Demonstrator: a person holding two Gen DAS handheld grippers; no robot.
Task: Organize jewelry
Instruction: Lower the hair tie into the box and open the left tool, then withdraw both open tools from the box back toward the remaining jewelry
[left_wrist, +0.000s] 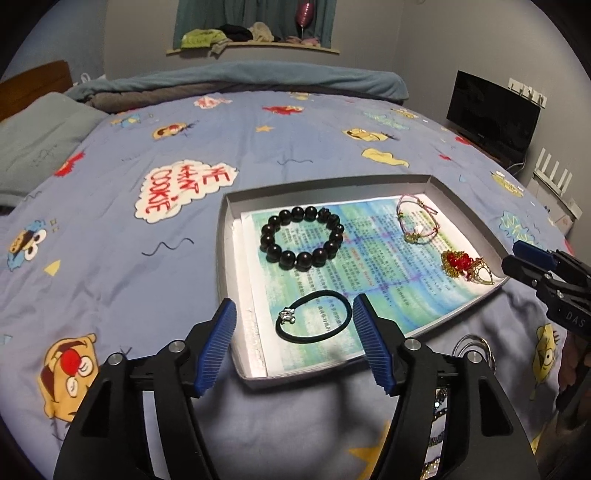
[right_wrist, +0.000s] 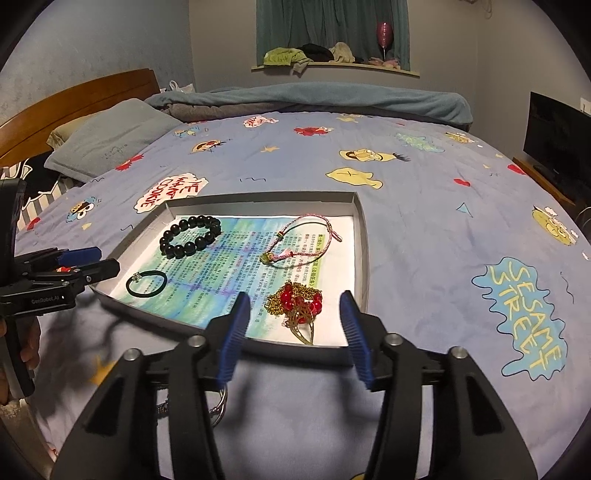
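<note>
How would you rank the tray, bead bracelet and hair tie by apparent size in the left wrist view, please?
1. Tray
2. Bead bracelet and hair tie: they look alike, and the tie lies nearer the camera, so no ranking.

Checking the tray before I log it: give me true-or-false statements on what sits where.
1. The black bead bracelet lies inside the grey tray. True.
2. The left gripper is clamped on the black hair tie. False: its jaws stand open and the tie lies loose on the paper.
3. The red and gold ornament lies in the tray before the open right gripper. True.
4. The pink cord bracelet lies on the bedspread outside the tray. False: it is inside.
</note>
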